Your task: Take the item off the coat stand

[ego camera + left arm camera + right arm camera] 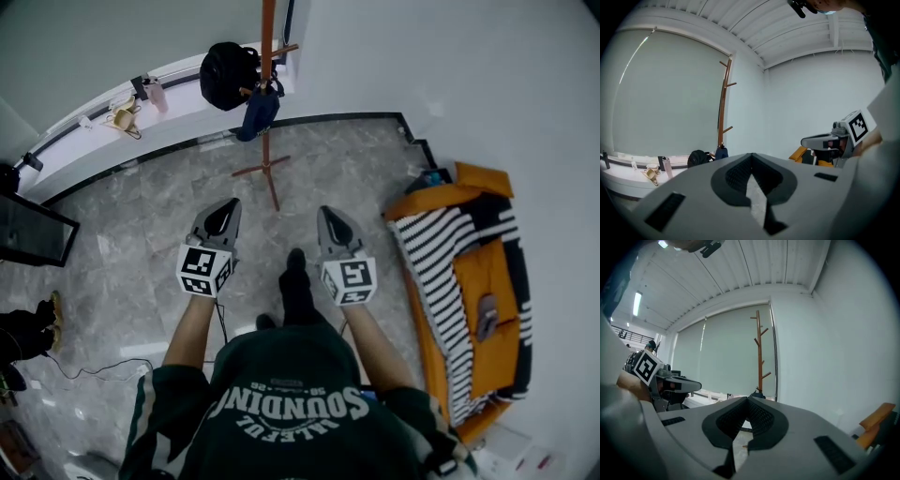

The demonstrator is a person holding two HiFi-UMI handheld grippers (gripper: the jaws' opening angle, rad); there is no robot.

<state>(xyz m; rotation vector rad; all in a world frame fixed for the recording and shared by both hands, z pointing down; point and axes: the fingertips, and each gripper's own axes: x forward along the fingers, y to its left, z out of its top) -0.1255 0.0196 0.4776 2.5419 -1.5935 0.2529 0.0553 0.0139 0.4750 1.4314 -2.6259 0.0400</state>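
A brown wooden coat stand point(268, 56) rises in the far corner by the window. A black bag point(228, 75) and a dark blue item point(258, 111) hang on it. The left gripper view shows the coat stand point(723, 108) with the black bag point(697, 158) and the blue item point(721, 152) low on it. From the right gripper view I see the coat stand point(760, 352) and the blue item point(757, 393). My left gripper point(222, 217) and right gripper point(330, 223) are side by side, well short of the stand. Both point toward it, jaws shut and empty.
An orange couch point(487, 272) with a black-and-white striped blanket point(441, 272) stands along the right wall. A white window ledge point(178, 94) holds small items, among them a tan one point(122, 114). A dark cabinet point(28, 230) stands at the left, and a cable point(94, 370) lies on the marble floor.
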